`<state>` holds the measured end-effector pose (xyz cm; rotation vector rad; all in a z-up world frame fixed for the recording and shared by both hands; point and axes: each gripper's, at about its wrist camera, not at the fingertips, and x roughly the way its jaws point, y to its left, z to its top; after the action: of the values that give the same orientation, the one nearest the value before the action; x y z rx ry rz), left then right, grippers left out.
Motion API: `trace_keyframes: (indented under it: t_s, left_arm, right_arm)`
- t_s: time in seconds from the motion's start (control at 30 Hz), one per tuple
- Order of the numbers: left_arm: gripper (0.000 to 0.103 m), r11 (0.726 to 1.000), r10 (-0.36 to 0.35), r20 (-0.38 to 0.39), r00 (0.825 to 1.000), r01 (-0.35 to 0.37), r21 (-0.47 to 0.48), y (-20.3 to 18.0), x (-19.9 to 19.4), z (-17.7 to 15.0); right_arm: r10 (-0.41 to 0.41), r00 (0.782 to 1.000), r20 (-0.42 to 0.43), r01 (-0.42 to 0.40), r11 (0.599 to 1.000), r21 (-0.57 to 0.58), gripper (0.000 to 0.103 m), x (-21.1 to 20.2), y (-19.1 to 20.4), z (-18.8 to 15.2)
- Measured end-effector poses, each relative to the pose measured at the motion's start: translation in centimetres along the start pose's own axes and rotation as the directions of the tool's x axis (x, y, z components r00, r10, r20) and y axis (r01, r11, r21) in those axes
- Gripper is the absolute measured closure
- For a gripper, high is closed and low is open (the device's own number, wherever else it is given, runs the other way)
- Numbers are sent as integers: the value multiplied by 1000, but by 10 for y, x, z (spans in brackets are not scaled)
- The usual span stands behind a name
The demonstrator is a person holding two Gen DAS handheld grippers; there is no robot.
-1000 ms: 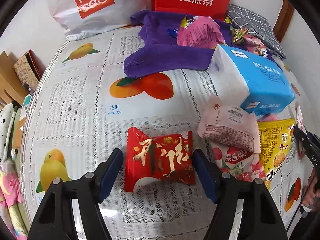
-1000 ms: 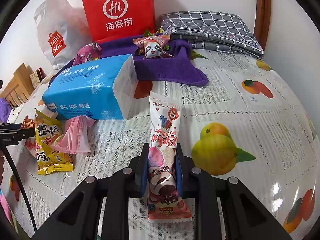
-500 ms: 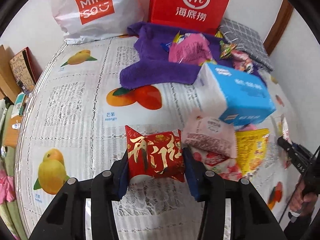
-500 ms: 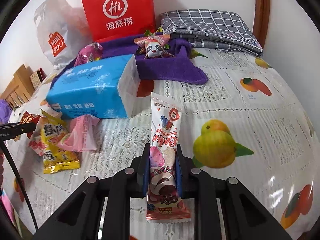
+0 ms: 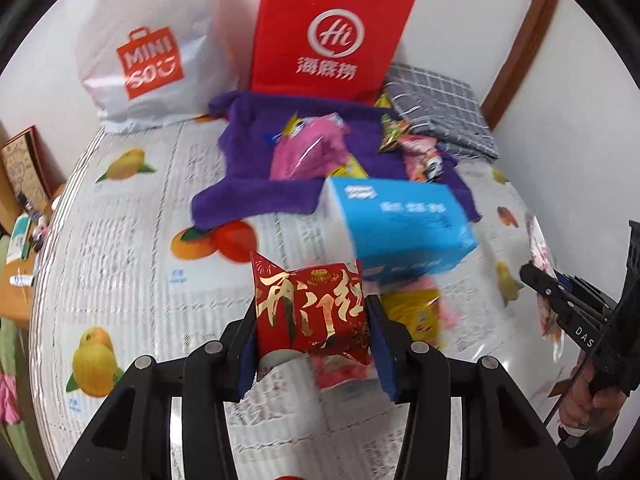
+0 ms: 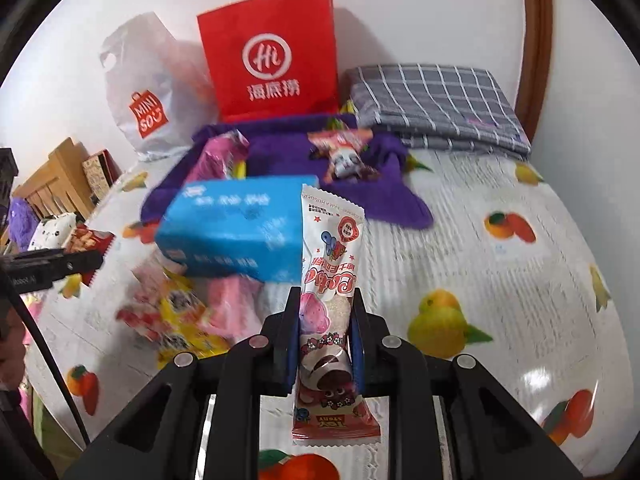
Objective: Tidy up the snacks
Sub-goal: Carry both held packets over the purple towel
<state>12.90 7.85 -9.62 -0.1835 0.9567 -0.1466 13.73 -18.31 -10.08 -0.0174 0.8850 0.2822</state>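
My left gripper (image 5: 310,316) is shut on a red snack pack with gold characters (image 5: 310,308), lifted off the fruit-print tablecloth (image 5: 128,240). In the right wrist view my right gripper (image 6: 325,320) is shut on a long white and pink snack stick (image 6: 330,264), also held above the cloth. Loose snacks lie below: a yellow packet (image 6: 180,316) and a pink packet (image 6: 230,304). At the back, a purple towel (image 5: 256,184) carries a pink bag (image 5: 304,152) and a panda-print packet (image 6: 344,152).
A blue tissue pack (image 5: 400,224) sits mid-table between the loose snacks and the towel. A red paper bag (image 5: 328,32) and a white MINISO bag (image 5: 148,52) stand against the wall. A folded grey checked cloth (image 6: 436,104) lies back right. Wooden furniture (image 6: 56,184) stands off the table's left edge.
My left gripper closed on the red pack and raised it off the cloth. The right gripper, holding the snack stick throughout, also rose; the table dropped away in both views.
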Motion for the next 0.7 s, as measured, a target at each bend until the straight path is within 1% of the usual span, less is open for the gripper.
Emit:
trace_keyframes:
  t_s: [0.13, 0.37, 0.53, 0.7]
  left_arm:
    - [57, 1000, -20, 14, 1000, 19, 16, -8, -4, 18]
    - [57, 998, -39, 54, 998, 37, 43, -16, -11, 63]
    - [57, 997, -45, 78, 996, 40, 64, -20, -10, 95]
    - [57, 997, -45, 98, 994, 37, 73, -22, -4, 123]
  right_arm:
    - [10, 999, 33, -9, 1000, -22, 82, -7, 10, 25]
    - [22, 997, 69, -21, 999, -26, 82, -7, 19, 75]
    - [23, 996, 84, -21, 1000, -19, 82, 3, 19, 114]
    - [38, 996, 85, -37, 999, -15, 82, 18, 18, 146]
